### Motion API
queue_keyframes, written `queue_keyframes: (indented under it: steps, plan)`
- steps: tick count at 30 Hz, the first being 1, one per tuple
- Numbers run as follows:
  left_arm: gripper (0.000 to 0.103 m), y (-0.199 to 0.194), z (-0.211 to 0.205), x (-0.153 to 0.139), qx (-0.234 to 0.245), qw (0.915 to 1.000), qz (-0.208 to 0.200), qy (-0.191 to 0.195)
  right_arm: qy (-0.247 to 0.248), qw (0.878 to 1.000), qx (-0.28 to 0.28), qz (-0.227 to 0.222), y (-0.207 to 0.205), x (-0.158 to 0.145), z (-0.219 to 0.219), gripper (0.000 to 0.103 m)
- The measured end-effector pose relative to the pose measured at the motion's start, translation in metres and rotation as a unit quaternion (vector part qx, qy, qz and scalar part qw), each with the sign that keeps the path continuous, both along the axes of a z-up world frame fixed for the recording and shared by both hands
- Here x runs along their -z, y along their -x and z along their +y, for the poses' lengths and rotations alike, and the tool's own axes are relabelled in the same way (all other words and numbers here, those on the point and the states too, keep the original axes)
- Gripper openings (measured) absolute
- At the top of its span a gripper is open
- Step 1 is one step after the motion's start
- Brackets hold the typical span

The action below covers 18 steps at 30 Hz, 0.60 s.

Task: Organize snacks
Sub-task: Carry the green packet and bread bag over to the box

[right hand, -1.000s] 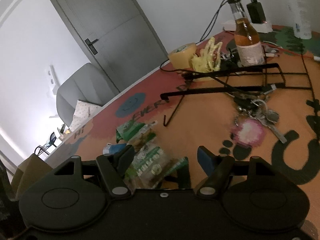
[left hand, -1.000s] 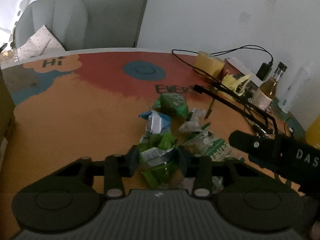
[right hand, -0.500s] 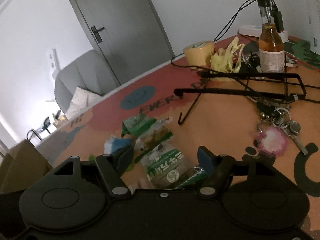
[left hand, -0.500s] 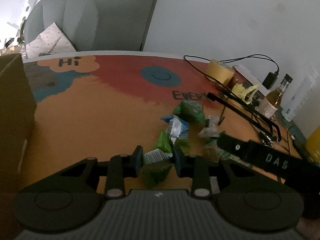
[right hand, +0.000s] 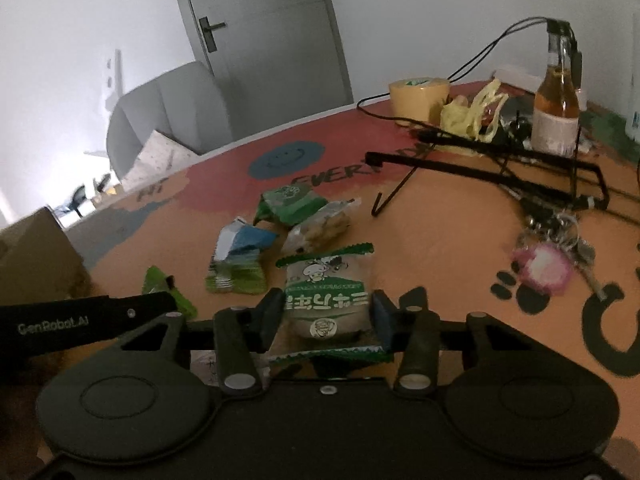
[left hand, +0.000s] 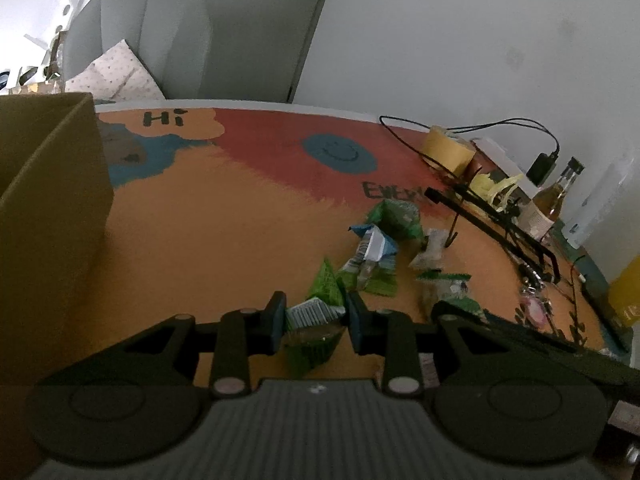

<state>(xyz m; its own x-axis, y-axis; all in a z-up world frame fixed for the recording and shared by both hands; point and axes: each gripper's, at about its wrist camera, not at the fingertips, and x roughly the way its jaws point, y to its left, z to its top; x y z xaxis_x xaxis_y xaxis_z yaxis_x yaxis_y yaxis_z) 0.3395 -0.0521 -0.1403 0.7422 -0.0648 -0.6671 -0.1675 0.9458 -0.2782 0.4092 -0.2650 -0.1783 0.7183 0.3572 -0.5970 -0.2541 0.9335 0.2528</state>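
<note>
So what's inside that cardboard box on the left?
Nothing can be made out: the left wrist view shows only the cardboard box rim and outer wall, and its inside is hidden from both cameras.

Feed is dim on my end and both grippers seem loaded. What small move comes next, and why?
Probably carry the left gripper, shut on a green packet, toward the cardboard box at left. The right gripper has just been closing around the beige packet; other snacks remain on the table.
</note>
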Motion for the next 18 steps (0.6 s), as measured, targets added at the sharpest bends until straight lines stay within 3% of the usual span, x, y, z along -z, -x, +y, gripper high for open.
queue_keyframes:
  steps: [18]
  plan:
    - [0.031,0.042,0.015,-0.041,-0.005,0.9988,-0.049,0.001,-0.060,0.998,0.008,-0.025,0.037,-0.034,-0.007,0.045]
